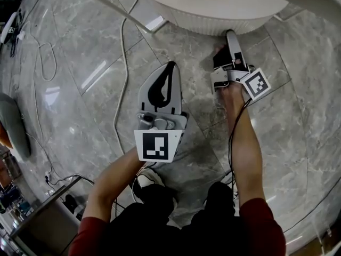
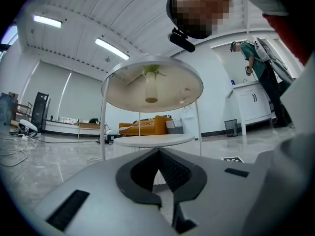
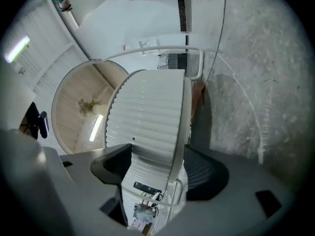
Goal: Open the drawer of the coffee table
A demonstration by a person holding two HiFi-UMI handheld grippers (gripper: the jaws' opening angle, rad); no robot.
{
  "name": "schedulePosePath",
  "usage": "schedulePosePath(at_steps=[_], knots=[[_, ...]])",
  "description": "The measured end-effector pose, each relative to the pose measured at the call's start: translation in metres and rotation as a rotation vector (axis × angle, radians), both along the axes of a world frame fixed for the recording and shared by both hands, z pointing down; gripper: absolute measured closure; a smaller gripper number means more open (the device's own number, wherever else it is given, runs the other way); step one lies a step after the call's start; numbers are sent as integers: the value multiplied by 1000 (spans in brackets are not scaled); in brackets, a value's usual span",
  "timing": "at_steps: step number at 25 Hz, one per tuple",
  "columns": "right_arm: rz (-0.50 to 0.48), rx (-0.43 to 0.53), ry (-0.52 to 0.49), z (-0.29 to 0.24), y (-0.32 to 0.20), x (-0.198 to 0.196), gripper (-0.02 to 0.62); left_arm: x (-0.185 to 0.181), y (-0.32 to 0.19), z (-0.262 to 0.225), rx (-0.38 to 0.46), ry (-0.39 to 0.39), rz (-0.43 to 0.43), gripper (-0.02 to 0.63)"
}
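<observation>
The white round coffee table (image 1: 213, 4) stands at the top of the head view, with a ribbed drawer body (image 1: 213, 26) under its top. My right gripper (image 1: 230, 36) is rolled on its side and reaches in at that ribbed front. In the right gripper view the jaws (image 3: 157, 154) stand wide open, with the ribbed drawer body (image 3: 147, 117) between them and the pads not pressing on it. My left gripper (image 1: 171, 64) hovers over the floor left of the table, shut and empty. Its closed tips (image 2: 158, 152) point level at the table's low tier (image 2: 152, 140).
Marble floor tiles lie all round. A thin cable (image 1: 123, 63) runs across the floor left of my left gripper, and more cables lie at far left. A box (image 1: 48, 217) sits at lower left. In the left gripper view a person (image 2: 256, 63) stands at a white cabinet.
</observation>
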State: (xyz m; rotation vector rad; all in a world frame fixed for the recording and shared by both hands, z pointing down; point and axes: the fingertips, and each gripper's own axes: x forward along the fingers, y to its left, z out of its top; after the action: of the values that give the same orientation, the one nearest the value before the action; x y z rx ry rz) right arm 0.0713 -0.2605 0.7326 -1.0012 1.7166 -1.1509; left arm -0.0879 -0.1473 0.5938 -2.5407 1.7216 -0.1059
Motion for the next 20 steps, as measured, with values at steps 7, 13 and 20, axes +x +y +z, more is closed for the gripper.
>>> schedulePosePath(at_steps=[7, 13, 20], knots=[[-21, 96, -4, -10, -2, -2, 294, -11, -2, -2, 7, 43, -57, 594], [-33, 95, -40, -11, 3, -1, 295, -13, 4, -2, 9, 36, -58, 594], [-43, 81, -66, -13, 38, 4, 298, -11, 10, -6, 17, 32, -56, 594]])
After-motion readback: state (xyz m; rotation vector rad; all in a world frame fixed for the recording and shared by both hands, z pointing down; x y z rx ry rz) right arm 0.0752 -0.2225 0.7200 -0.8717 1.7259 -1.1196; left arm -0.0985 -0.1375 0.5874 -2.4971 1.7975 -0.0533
